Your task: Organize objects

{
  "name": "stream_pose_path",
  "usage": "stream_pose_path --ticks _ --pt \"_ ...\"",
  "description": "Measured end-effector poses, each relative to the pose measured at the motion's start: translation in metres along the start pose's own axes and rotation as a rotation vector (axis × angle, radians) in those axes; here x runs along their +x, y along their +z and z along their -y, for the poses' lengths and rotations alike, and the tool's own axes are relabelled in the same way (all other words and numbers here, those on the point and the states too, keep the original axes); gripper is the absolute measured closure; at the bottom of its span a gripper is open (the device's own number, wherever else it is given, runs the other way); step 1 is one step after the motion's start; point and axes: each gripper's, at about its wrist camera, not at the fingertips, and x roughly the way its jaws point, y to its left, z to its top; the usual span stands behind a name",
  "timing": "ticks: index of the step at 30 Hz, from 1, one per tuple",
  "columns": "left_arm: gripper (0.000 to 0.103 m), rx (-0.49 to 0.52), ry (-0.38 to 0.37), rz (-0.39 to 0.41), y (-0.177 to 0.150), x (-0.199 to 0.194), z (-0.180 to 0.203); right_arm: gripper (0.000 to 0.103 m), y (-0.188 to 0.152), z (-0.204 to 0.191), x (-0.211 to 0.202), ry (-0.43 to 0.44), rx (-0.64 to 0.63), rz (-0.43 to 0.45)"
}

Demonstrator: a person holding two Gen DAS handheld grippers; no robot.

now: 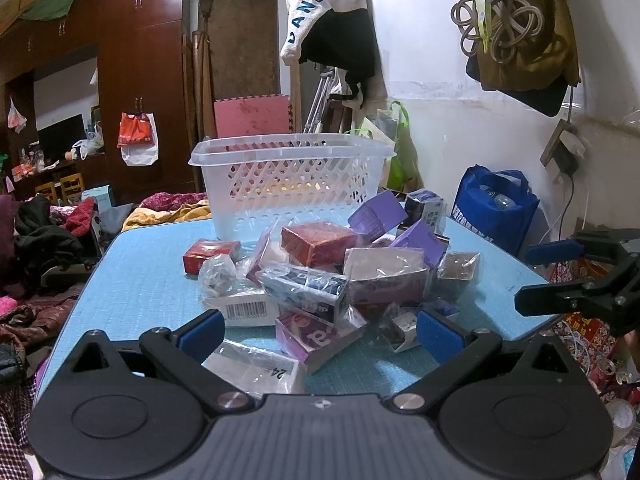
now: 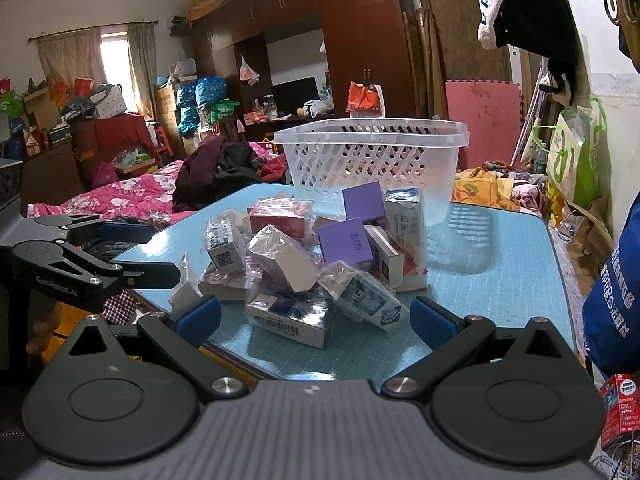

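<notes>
- Left wrist view is looking from the near edge toward the white perforated plastic basket (image 1: 294, 184), close over the boxes.
- Right wrist view is facing the same basket (image 2: 372, 160) from farther right; both are sharing it.

"GenRobot.AI" marks the left claw (image 2: 162, 254), "Move Free" a red box (image 2: 622, 408), "24" a white box (image 1: 264, 372).

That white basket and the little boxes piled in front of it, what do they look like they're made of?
The basket looks like translucent white moulded plastic: light passes through its walls, which are cut in a lattice of holes. The boxes look like printed cardboard, with sharp folded edges and a barcode label; several sit in clear, crinkly, glossy film bags, probably thin plastic. The table has a matte blue gridded surface, possibly a mat.
</notes>
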Motion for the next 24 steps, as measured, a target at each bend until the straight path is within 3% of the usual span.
stream_pose_path --ticks 8,11,15,18,21,24 --pt "0.0 -0.01 -0.022 0.009 0.001 0.001 -0.002 0.0 0.0 0.001 0.0 0.001 0.001 0.002" --pt "0.0 0.001 -0.037 0.116 0.003 -0.007 -0.002 0.0 0.0 0.0 -0.002 0.007 -0.003 0.03" --pt "0.0 0.053 0.098 0.305 0.003 -0.009 0.001 0.0 -0.005 -0.002 -0.012 -0.004 -0.055 0.217" --pt "0.0 0.066 0.107 0.212 0.005 0.008 -0.005 0.0 -0.01 0.004 -0.008 -0.047 -0.064 0.297" --pt "0.0 0.058 0.087 0.184 -0.001 0.017 -0.016 0.0 -0.012 0.013 -0.001 -0.061 -0.045 0.279" --pt "0.0 0.051 0.061 0.182 -0.013 0.013 -0.027 0.0 -0.015 0.024 0.007 0.013 -0.001 0.238"
